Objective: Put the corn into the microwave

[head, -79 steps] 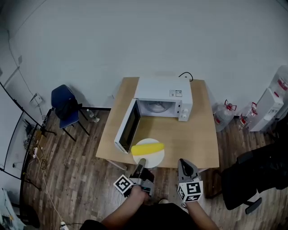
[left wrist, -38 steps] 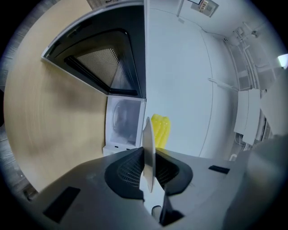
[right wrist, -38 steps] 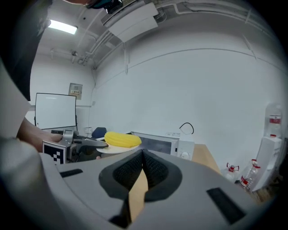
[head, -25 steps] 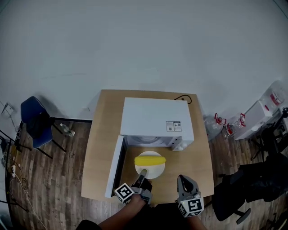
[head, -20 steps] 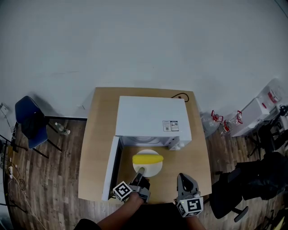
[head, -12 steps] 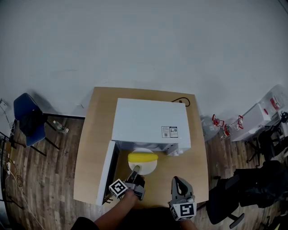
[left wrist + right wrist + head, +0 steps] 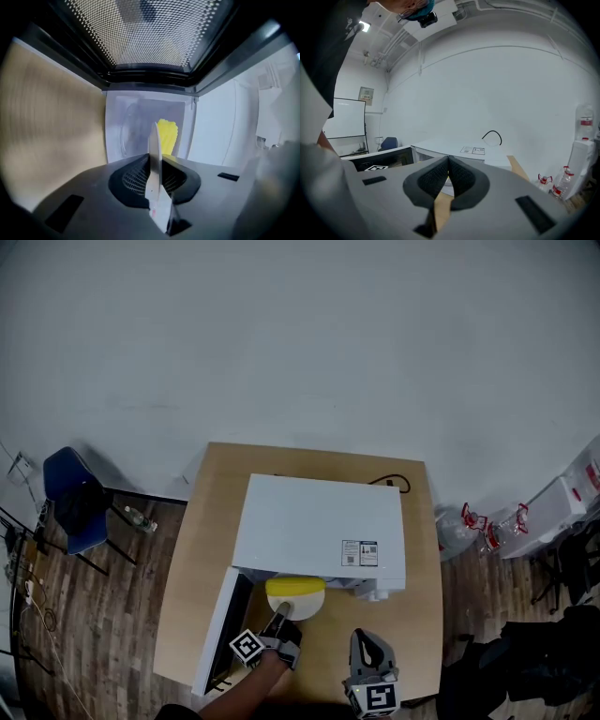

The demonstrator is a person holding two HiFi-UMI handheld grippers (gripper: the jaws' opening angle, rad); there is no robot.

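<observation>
Corn on plate at the microwave's mouth, head view from above.
L claw (image 7: pixel 281 621) pinches the rim of a white plate (image 7: pixel 306 608); yellow corn (image 7: pixel 295 587) lies on it, partly under the front edge of the white microwave (image 7: pixel 319 526), whose door (image 7: pixel 217 634) hangs open to the left. R claw (image 7: pixel 365 640) pressed together w/ nothing btwn, over the wooden bench (image 7: pixel 202 549) near the front edge.

corn (image 7: pixel 294 586) on plate (image 7: pixel 306 608) — at microwave (image 7: pixel 319 526) mouth | left claw (image 7: pixel 280 622) on plate rim | right claw (image 7: pixel 367 641) apart
</observation>
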